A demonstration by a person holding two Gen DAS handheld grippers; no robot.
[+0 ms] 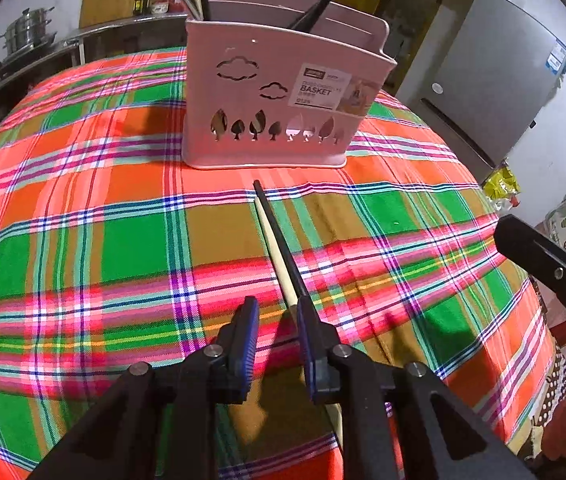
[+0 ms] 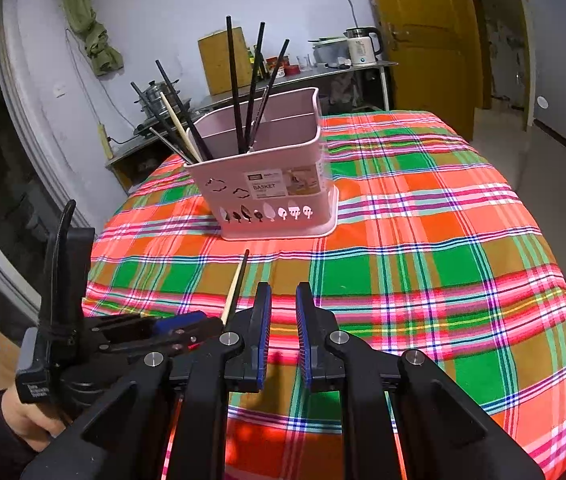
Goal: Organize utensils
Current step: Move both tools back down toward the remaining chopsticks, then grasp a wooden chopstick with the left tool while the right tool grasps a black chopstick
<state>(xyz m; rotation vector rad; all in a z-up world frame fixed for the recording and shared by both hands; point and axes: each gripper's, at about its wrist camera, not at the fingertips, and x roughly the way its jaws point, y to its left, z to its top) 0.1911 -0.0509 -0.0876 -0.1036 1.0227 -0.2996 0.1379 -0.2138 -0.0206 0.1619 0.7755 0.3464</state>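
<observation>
A pink utensil basket [image 1: 283, 108] stands on the plaid tablecloth and holds several chopsticks; it also shows in the right wrist view [image 2: 271, 184]. A black chopstick [image 1: 279, 236] and a pale wooden chopstick [image 1: 273, 252] lie side by side on the cloth, pointing at the basket. My left gripper [image 1: 277, 312] is open, its fingers on either side of the near part of the pair, the right pad close against them. The pair also shows in the right wrist view [image 2: 237, 284]. My right gripper [image 2: 283, 300] is open and empty, hovering over the cloth to the right.
The plaid tablecloth [image 1: 83, 220] covers a round table. A grey fridge [image 1: 495, 92] stands at the right. A metal counter with pots [image 1: 27, 36] and a kettle [image 2: 363, 46] runs along the back wall. A yellow door [image 2: 415, 36] is behind.
</observation>
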